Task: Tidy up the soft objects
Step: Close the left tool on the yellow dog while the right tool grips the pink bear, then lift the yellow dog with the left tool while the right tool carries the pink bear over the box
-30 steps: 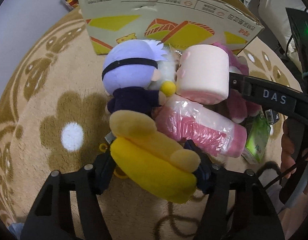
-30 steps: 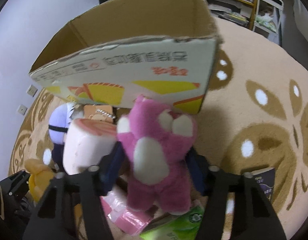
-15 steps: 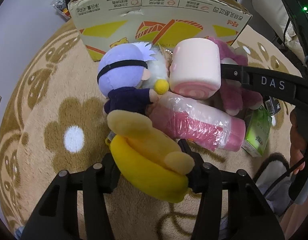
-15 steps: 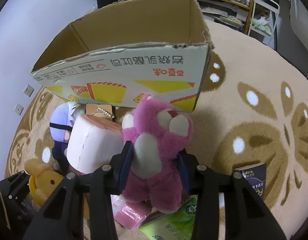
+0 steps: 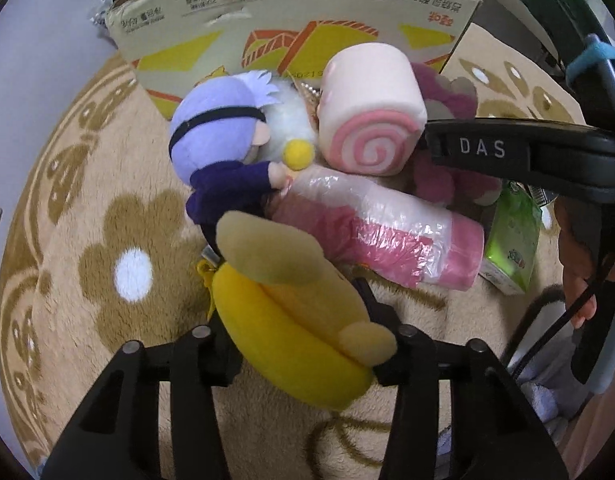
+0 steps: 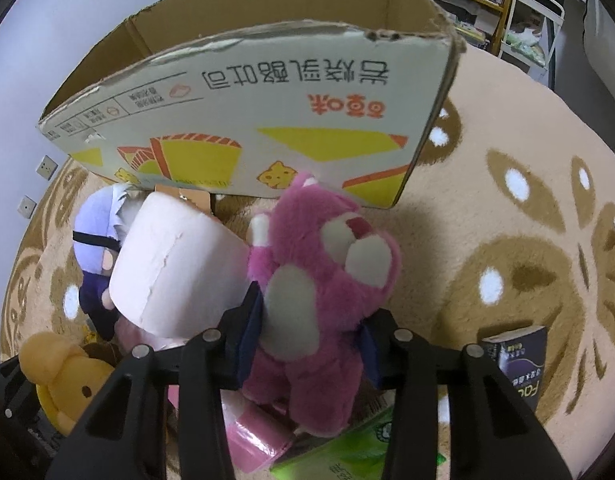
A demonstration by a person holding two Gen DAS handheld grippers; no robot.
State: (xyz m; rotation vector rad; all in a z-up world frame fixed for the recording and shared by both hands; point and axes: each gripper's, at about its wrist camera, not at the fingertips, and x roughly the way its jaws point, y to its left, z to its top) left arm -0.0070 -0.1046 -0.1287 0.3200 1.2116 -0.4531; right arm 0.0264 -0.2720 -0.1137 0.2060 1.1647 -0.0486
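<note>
My left gripper (image 5: 297,324) is shut on a yellow plush bear (image 5: 291,312) low over the rug; the bear also shows in the right wrist view (image 6: 63,376). My right gripper (image 6: 311,328) is shut on a pink plush bear (image 6: 323,296) and holds it up in front of the cardboard box (image 6: 267,112). Beside it lie a pink swirl-roll cushion (image 5: 371,108), a purple-haired doll (image 5: 223,148) and a pink roll wrapped in plastic (image 5: 383,228). The box (image 5: 291,12) stands open behind the pile.
A green packet (image 5: 511,236) lies right of the wrapped roll, also seen in the right wrist view (image 6: 347,452). A dark book (image 6: 515,360) lies on the flower-patterned rug (image 6: 507,208) at right. Shelves stand at the back right.
Both grippers have closed tighter on their toys. The right gripper has lifted the pink bear up toward the box. The left gripper has lifted slightly with the yellow bear.
</note>
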